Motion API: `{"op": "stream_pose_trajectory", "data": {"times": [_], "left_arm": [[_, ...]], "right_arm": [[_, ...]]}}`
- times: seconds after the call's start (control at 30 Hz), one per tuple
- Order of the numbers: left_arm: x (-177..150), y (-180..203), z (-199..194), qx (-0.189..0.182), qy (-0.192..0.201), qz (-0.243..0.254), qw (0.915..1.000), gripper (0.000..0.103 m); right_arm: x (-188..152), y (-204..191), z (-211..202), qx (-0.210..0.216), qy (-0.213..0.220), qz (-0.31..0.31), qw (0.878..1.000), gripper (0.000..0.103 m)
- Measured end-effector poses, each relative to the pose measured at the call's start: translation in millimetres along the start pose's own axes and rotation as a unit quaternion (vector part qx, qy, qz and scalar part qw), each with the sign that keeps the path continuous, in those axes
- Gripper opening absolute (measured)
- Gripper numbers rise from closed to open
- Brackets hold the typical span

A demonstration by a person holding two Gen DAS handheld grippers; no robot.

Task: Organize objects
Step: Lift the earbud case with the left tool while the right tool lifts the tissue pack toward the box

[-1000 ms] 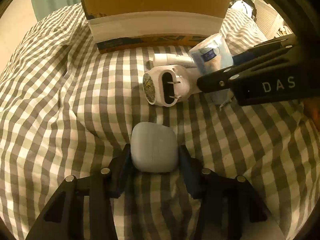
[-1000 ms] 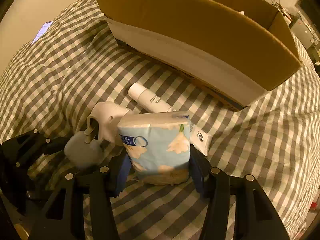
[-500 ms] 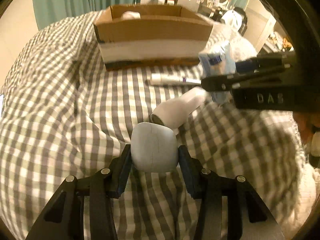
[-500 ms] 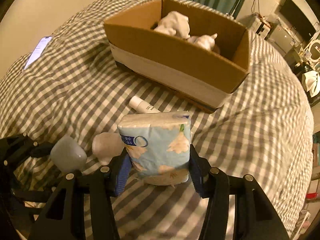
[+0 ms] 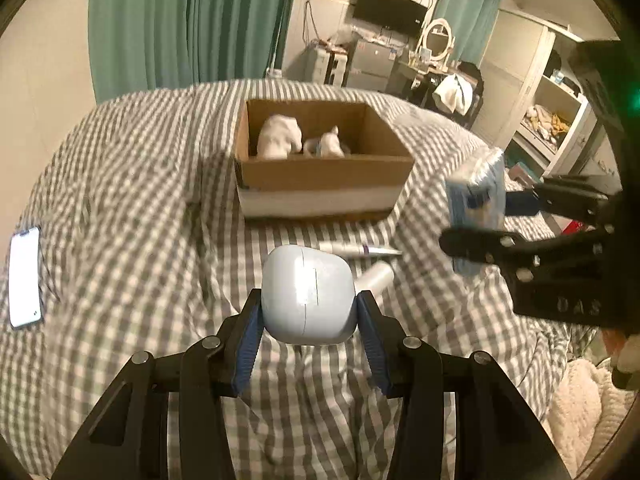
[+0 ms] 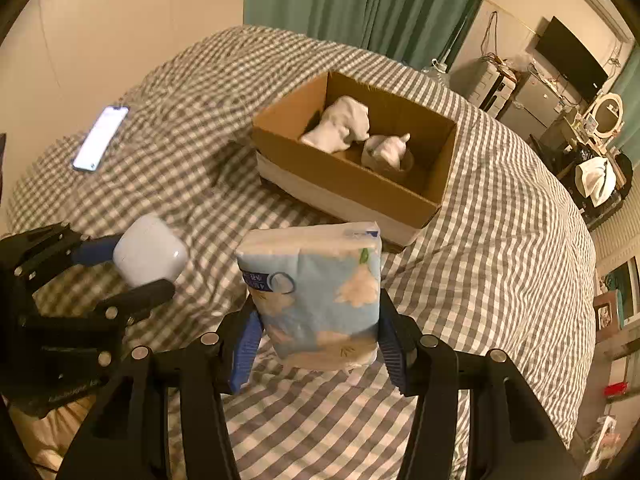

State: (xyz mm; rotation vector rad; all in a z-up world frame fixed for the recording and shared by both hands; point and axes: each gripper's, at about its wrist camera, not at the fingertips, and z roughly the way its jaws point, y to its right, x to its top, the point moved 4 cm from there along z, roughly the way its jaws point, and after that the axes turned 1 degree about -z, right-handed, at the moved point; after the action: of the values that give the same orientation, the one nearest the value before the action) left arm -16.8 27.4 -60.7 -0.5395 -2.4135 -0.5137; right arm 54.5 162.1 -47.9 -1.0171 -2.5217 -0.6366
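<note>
My left gripper (image 5: 309, 322) is shut on a pale blue rounded earbud case (image 5: 308, 294), held in the air above the checked bed. My right gripper (image 6: 320, 342) is shut on a blue flowered tissue pack (image 6: 316, 292), also lifted off the bed. Each gripper shows in the other's view: the right one with the tissue pack (image 5: 476, 204) at the right, the left one with the case (image 6: 150, 250) at the left. An open cardboard box (image 5: 324, 190) stands ahead on the bed with white crumpled items (image 6: 342, 126) inside.
A white tube (image 5: 360, 249) and a white cylindrical device (image 5: 374, 276) lie on the bed behind the case. A lit phone (image 6: 100, 138) lies far left on the checked cover (image 5: 132, 208). Furniture, a mirror and shelves stand beyond the bed at the right.
Both grippers have risen off the bed with the earbud case and tissue pack still held. The box now sits lower in view, with its inside showing.
</note>
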Motion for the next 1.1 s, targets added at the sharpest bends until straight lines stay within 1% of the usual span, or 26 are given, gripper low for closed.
{"op": "stream_pose_trajectory", "data": {"times": [0.17, 0.3, 0.37, 0.53, 0.6, 0.73, 0.9, 1.03, 1.1], "left_arm": [[26.7, 0.0, -19.3, -0.001, 0.014, 0.006, 0.9999, 0.047], [50.7, 4.2, -32.8, 0.008, 0.035, 0.017, 0.9992, 0.047], [64.7, 4.8, -38.7, 0.002, 0.047, 0.012, 0.9988, 0.047], [96.5, 10.3, -44.7, 0.008, 0.072, 0.019, 0.9972, 0.047], [111.9, 11.6, -42.6, 0.008, 0.078, 0.020, 0.9967, 0.047], [139.7, 9.7, -32.7, 0.021, 0.093, 0.028, 0.9951, 0.047], [178.1, 2.5, -7.7, 0.030, 0.099, 0.028, 0.9942, 0.047], [207.0, -4.1, 19.7, 0.037, 0.101, 0.029, 0.9938, 0.047], [215.9, -7.2, 33.2, 0.042, 0.099, 0.031, 0.9938, 0.047]], "right_arm": [[9.6, -1.4, -26.3, -0.006, 0.015, 0.002, 1.000, 0.052], [20.1, 0.3, -44.0, -0.016, 0.031, 0.000, 0.999, 0.052], [26.2, 3.0, -49.0, -0.016, 0.039, 0.004, 0.999, 0.052], [44.5, 11.7, -56.1, -0.016, 0.053, 0.008, 0.998, 0.052], [53.5, 18.2, -58.8, -0.014, 0.064, 0.013, 0.998, 0.052], [76.8, 39.1, -59.2, -0.007, 0.082, 0.033, 0.996, 0.052], [109.9, 70.4, -54.3, 0.000, 0.101, 0.067, 0.993, 0.052], [138.7, 95.5, -39.7, 0.001, 0.108, 0.087, 0.990, 0.052], [149.8, 103.6, -30.9, 0.002, 0.107, 0.093, 0.990, 0.052]]}}
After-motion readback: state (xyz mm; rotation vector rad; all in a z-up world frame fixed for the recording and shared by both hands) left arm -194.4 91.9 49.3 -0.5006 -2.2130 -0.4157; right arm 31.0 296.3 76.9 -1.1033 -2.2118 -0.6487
